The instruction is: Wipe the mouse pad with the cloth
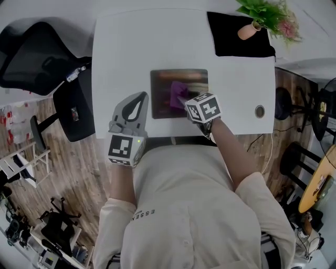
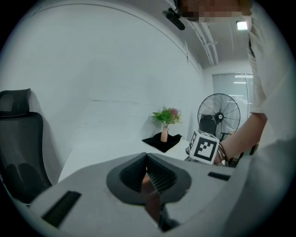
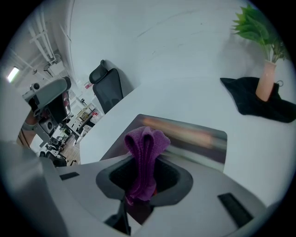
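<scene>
A dark, shiny mouse pad lies in the middle of the white table. A purple cloth hangs bunched over its right half, and my right gripper is shut on it. In the right gripper view the cloth sticks up in a fold from the jaws of the right gripper, just above the mouse pad. My left gripper is to the left of the pad, near the table's front edge. In its own view the left gripper has its jaws together, with nothing between them.
A black mat with a potted plant lies at the table's far right corner. A round cable hole sits near the front right. A black office chair stands left of the table, and a fan to the right.
</scene>
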### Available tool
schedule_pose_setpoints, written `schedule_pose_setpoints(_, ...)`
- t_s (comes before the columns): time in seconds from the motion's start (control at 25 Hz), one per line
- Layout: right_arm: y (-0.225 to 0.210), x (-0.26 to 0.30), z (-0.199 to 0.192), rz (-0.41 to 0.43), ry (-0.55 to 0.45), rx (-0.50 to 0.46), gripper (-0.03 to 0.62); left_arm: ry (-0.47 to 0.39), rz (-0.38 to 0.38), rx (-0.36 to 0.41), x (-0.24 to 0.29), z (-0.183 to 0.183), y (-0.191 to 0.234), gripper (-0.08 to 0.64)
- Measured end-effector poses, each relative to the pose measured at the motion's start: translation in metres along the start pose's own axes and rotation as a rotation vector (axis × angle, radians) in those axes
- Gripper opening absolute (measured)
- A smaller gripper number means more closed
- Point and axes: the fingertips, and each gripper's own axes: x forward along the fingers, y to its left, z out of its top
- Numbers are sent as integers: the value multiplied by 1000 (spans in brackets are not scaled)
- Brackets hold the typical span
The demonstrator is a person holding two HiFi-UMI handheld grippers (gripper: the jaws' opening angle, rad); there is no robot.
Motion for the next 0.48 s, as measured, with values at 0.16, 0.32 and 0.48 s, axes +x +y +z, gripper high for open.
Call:
schedule_pose_setpoints(0.16,-19,-12,-7,-8,-11,3,103,-5,4,-7,14,4,-13,2)
schedule_pose_setpoints(0.32,-38,-25,-15,-17,-14,3,103,-7,0,-8,28,8,-29,2)
schedule_pose_setpoints(0.48,-58,-39,-24,-29,-21,17,104,-14,-9,1,39,13,-47,2)
